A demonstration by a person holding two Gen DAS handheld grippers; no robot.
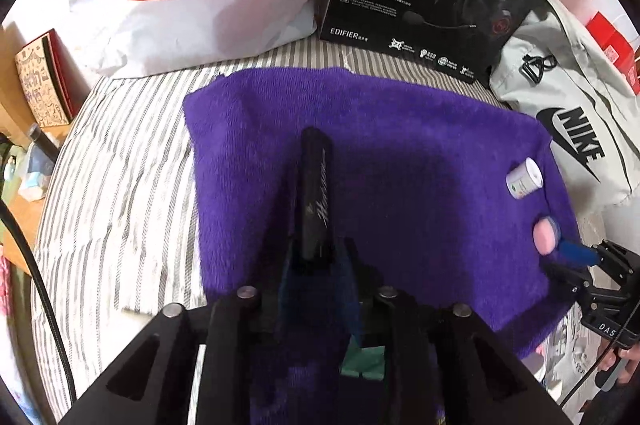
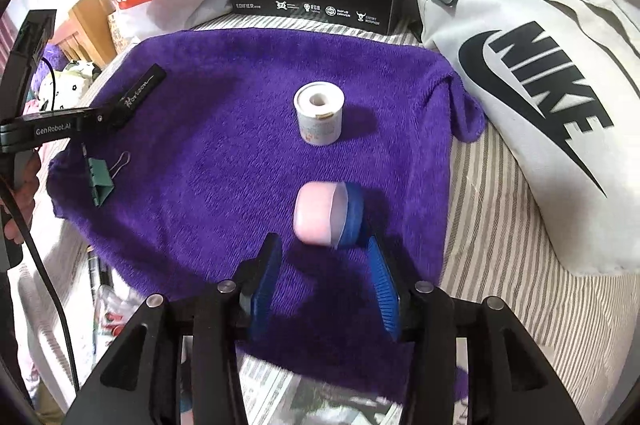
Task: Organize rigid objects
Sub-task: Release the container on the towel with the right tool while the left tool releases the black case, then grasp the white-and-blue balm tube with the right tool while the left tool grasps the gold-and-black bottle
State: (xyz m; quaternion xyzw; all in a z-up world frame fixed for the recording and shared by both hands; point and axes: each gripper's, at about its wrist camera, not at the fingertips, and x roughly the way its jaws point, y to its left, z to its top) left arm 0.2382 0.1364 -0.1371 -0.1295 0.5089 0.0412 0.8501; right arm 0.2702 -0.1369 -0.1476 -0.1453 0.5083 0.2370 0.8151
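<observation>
While the left tool stands nearly closed around the black case on the purple towel, the right tool, part open and empty just behind the pink jar, should back off straight to avoid rolling it.

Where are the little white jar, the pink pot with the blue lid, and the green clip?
Small white round jar point(image 2: 319, 113): right wrist view, on its side wall.
Pink pot with blue lid point(image 2: 314, 213): right wrist view, on its pink body.
Green metal binder clip point(image 2: 97, 179): right wrist view, on its green body.
</observation>
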